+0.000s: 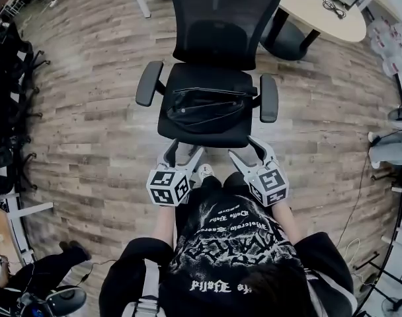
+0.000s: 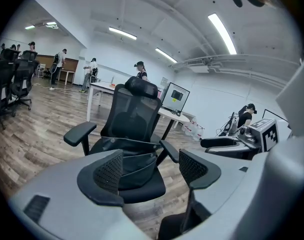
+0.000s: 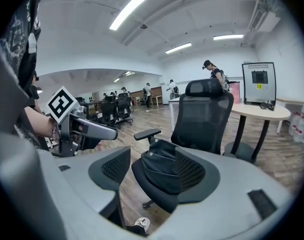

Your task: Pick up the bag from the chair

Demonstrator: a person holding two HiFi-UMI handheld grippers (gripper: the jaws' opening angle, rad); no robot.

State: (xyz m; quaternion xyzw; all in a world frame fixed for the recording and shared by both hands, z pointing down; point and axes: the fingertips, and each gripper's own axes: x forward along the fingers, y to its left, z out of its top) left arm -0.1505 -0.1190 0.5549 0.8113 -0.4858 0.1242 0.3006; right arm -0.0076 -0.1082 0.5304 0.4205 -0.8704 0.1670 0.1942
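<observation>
A black bag (image 1: 202,108) lies flat on the seat of a black office chair (image 1: 213,41); the bag (image 2: 133,160) also shows between the jaws in the left gripper view and in the right gripper view (image 3: 159,167). My left gripper (image 1: 184,152) hovers open just short of the seat's front edge, on its left. On the right side of that edge my right gripper (image 1: 249,149) is open too. Neither touches the bag or the chair. Both pairs of jaws are empty.
The chair's armrests (image 1: 149,83) (image 1: 269,98) flank the bag. A round table (image 1: 320,8) stands behind the chair at the right. Other black chairs (image 1: 9,71) line the left wall. A person's leg (image 1: 390,146) is at the right edge. Wooden floor (image 1: 88,131) lies around.
</observation>
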